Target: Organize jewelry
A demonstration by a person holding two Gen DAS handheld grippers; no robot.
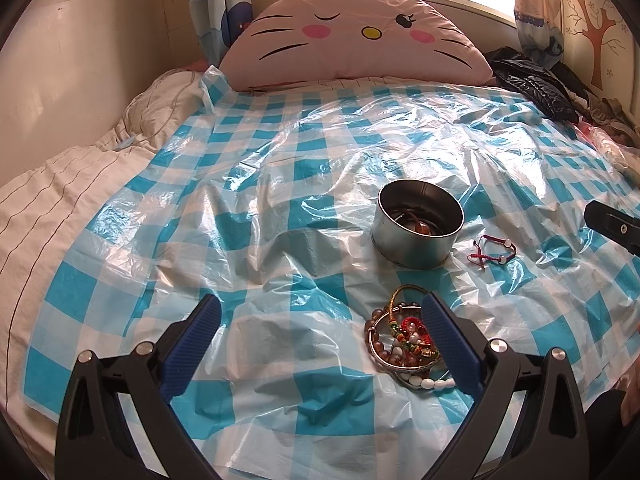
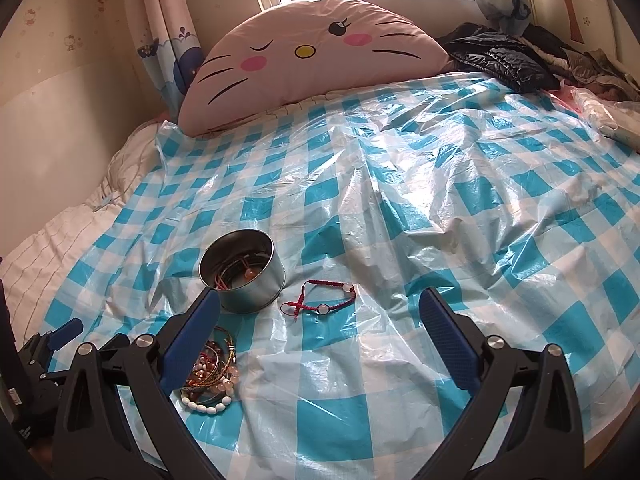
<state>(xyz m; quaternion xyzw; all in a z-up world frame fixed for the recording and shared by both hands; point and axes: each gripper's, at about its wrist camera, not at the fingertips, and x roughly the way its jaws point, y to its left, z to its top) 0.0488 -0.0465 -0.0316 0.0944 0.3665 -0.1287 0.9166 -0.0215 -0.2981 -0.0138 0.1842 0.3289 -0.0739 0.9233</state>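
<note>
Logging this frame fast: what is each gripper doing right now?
Left gripper: open, holding nothing.
Right gripper: open, holding nothing.

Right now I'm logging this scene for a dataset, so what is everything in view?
Metal tin: one, silver, on the sheet, some jewelry already inside.
Red cord bracelet: one, red with pale beads, lying right of the tin.
Bracelet pile: one heap, mixed red, amber, white, gold, near the tin.
Plastic sheet: one, blue-white check, over the bed.
Cat-face cushion: one, pink, at the bed's head.
Dark jacket: one, black, far right.
Left gripper: open, empty.
Right gripper: open, empty.
</note>
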